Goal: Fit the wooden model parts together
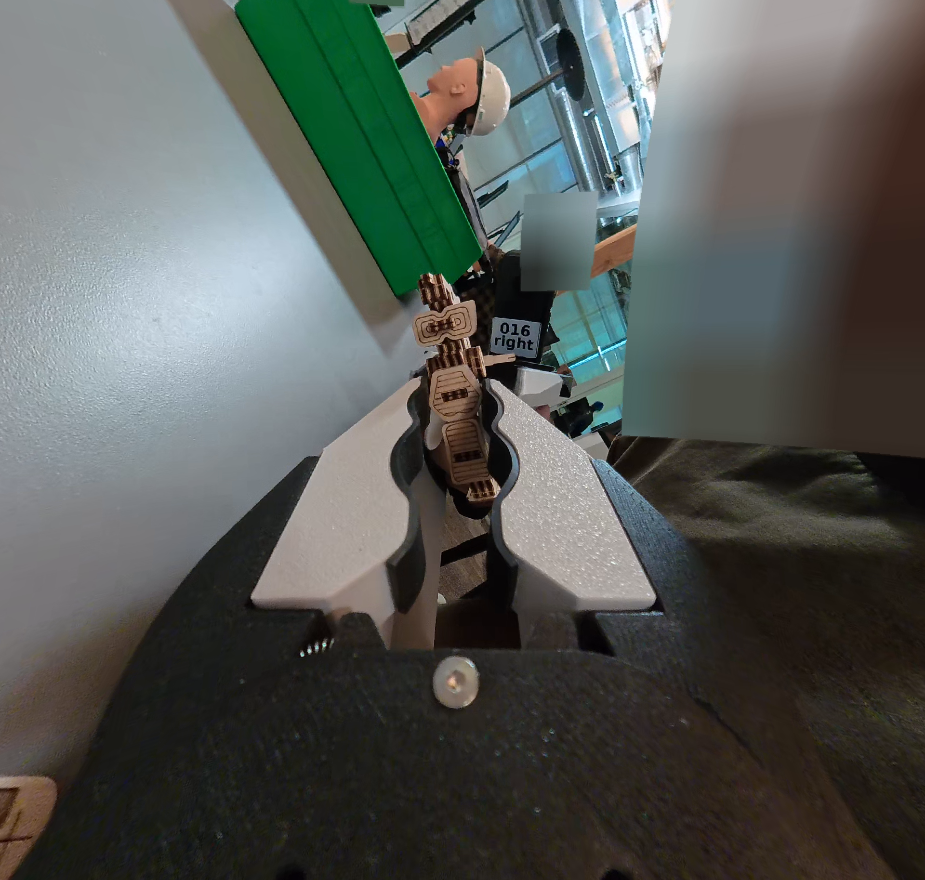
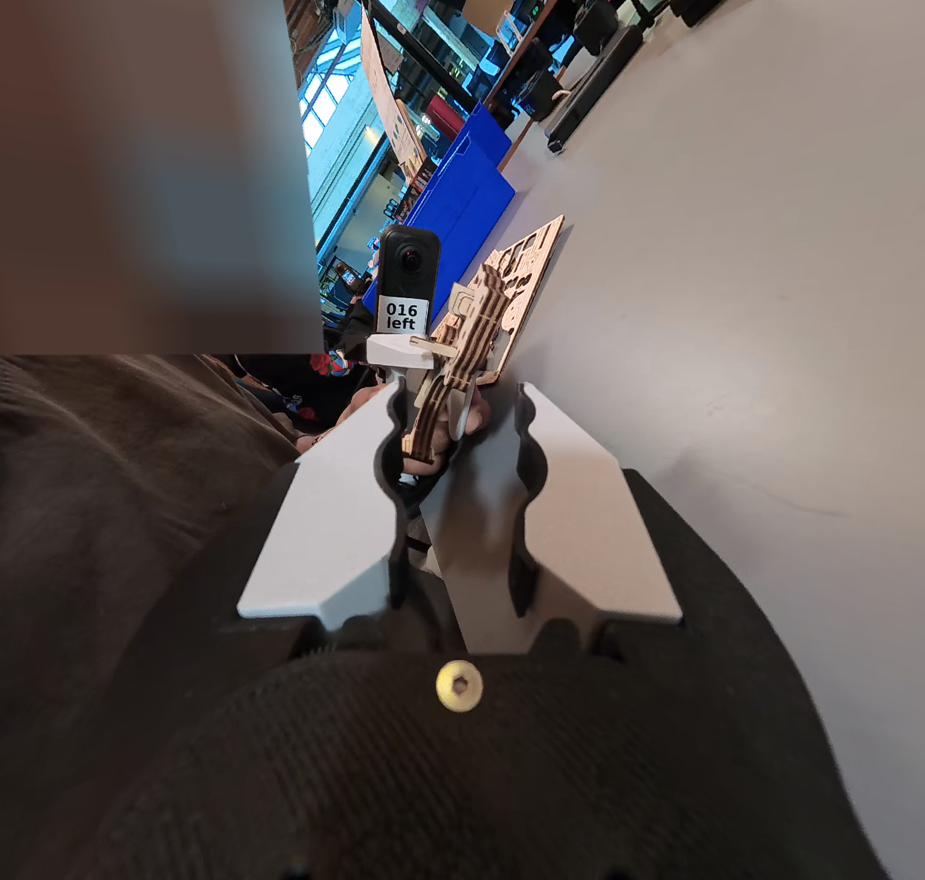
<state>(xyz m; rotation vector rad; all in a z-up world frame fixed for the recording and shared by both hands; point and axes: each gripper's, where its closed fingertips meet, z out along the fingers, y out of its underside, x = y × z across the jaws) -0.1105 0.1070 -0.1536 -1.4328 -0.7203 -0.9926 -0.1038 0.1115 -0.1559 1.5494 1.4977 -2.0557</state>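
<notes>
My left gripper [image 1: 453, 390] is shut on the wooden model [image 1: 453, 405], a layered plywood assembly with engraved plates. The model sticks out past the fingertips toward a green bin. A thin wooden peg [image 1: 500, 359] juts from its side. In the right wrist view the same model [image 2: 465, 350] is held up in front of me by the left gripper, whose camera [image 2: 408, 265] faces me. My right gripper [image 2: 459, 385] is open and empty. The model's near end [image 2: 418, 443] shows in the gap close to its left finger [image 2: 340, 505]; I cannot tell whether they touch.
A grey table [image 2: 726, 305] carries a flat wooden parts sheet [image 2: 533, 260] with cut-outs and a blue bin [image 2: 460, 195]. A green bin [image 1: 360, 120] stands on the table. Another wooden piece [image 1: 25, 816] shows at a lower corner. A mannequin head with a white hard hat [image 1: 475, 90] is behind. Both grippers' tips are close together, under 4 cm apart.
</notes>
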